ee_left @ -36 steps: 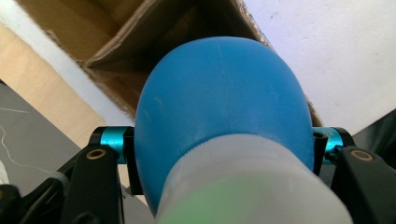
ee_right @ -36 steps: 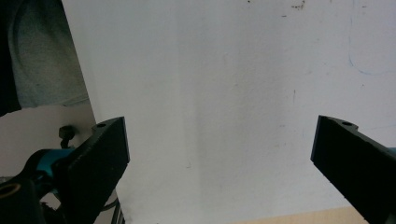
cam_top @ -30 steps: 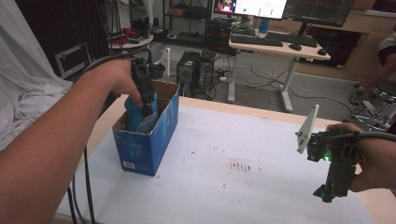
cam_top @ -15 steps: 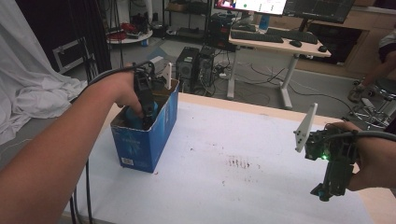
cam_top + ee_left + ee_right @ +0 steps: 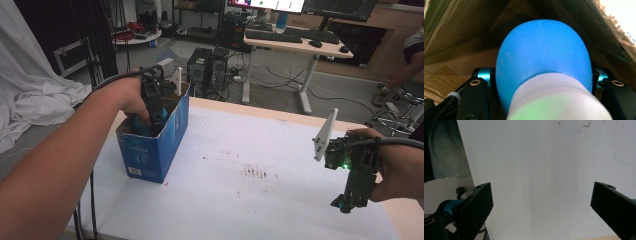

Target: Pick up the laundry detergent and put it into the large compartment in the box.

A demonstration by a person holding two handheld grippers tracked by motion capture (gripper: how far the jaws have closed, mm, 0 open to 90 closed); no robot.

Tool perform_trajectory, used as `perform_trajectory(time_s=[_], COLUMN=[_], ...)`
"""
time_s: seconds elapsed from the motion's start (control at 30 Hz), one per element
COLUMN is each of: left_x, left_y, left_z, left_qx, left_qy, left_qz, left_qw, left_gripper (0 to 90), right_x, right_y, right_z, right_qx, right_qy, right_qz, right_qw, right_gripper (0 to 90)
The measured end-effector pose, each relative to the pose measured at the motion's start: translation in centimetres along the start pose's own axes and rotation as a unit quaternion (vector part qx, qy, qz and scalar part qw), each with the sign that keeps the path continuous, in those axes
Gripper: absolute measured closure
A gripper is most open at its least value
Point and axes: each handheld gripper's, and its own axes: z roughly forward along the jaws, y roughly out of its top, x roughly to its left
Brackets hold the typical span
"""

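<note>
Inside one blue box (image 5: 150,150), one blue bottle (image 5: 544,55), left hand-held gripper (image 5: 156,117)

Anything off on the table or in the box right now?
Only cosmetic: dark reddish-brown smudges stain the white table cover near its middle. The blue box stands upright, undamaged, with the left hand-held gripper inside it, shut on a blue-and-white object. Nothing spilled.

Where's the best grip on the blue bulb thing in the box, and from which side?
From above, through the open top of the blue box. Grip across the blue bulb's wide rounded body near its white collar, as the left gripper does now; the box walls block side approaches.
</note>
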Motion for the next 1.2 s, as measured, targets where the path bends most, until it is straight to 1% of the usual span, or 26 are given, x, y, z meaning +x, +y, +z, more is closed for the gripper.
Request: perform_trajectory(time_s=[0.03,0.07,0.1,0.23,0.3,0.37,0.4,0.43,0.5,0.6,0.63,0.67,0.73,0.87,1.07,1.1,1.17,1.2], left_x=[0.1,0.1,0.1,-0.1,-0.1,-0.1,0.0,-0.1,0.0,-0.1,-0.1,-0.1,-0.2,-0.4,-0.5,-0.5,-0.6,-0.7], left_y=[0.0,0.0,0.0,0.1,0.1,0.1,0.1,0.0,0.0,0.0,0.0,0.0,0.0,0.1,0.0,0.0,-0.1,-0.1], left_z=[0.0,0.0,0.0,0.0,0.0,0.0,-0.1,-0.1,-0.3,-0.5,-0.6,-0.7,-0.9,-1.4,-2.1,-2.3,-2.6,-2.8], left_qx=[0.002,-0.001,0.003,0.002,0.004,0.007,0.011,0.005,0.001,-0.003,0.000,-0.002,-0.006,-0.006,-0.007,-0.002,-0.009,-0.009], left_qy=[0.000,-0.001,-0.001,0.001,0.004,0.007,0.008,0.007,0.009,0.014,0.016,0.018,0.016,0.021,0.024,0.025,0.028,0.028], left_qz=[0.004,0.001,0.004,-0.001,0.003,0.001,0.006,0.000,0.000,0.003,0.007,0.007,0.007,0.011,0.003,0.008,0.004,0.005], left_qw=[1.0000,1.0000,1.0000,1.0000,1.0000,1.0000,0.9999,1.0000,1.0000,0.9999,0.9999,0.9998,0.9998,0.9997,0.9997,0.9996,0.9996,0.9996], left_gripper=[38.6,38.6,38.5,38.1,37.7,36.2,34.9,34.8,32.9,32.3,31.2,31.2,30.9,29.2,27.7,27.7,26.3,26.2], right_x=[0.0,-0.1,-0.1,-0.1,-0.1,-0.1,-0.1,-0.1,-0.1,-0.1,-0.1,-0.1,-0.1,0.1,0.1,0.1,0.1,0.1], right_y=[0.0,0.0,0.0,0.1,0.1,0.1,0.0,0.0,0.0,-0.1,-0.1,-0.1,-0.2,-0.2,-0.2,-0.3,-0.3,-0.3], right_z=[0.0,0.0,0.0,0.0,0.0,0.1,0.0,0.0,0.0,0.0,0.0,0.0,0.0,0.0,0.0,0.0,0.1,0.1], right_qx=[0.000,-0.001,-0.001,-0.003,-0.003,-0.001,-0.001,-0.001,-0.002,-0.002,-0.002,-0.002,-0.003,-0.002,-0.005,-0.005,-0.005,-0.005], right_qy=[0.000,0.000,0.000,0.001,0.000,0.001,0.001,0.001,0.000,0.000,0.000,-0.001,-0.001,0.000,-0.001,-0.002,-0.001,-0.001], right_qz=[-0.001,-0.001,-0.001,0.000,-0.001,0.001,0.002,0.002,0.002,0.001,0.001,0.002,0.002,0.003,0.004,0.004,0.004,0.004], right_qw=[1.0000,1.0000,1.0000,1.0000,1.0000,1.0000,1.0000,1.0000,1.0000,1.0000,1.0000,1.0000,1.0000,1.0000,1.0000,1.0000,1.0000,1.0000], right_gripper=[3.4,3.4,3.4,3.4,3.4,3.4,3.4,3.4,3.4,3.4,3.4,3.4,3.4,3.4,3.4,3.4,3.4,3.4])
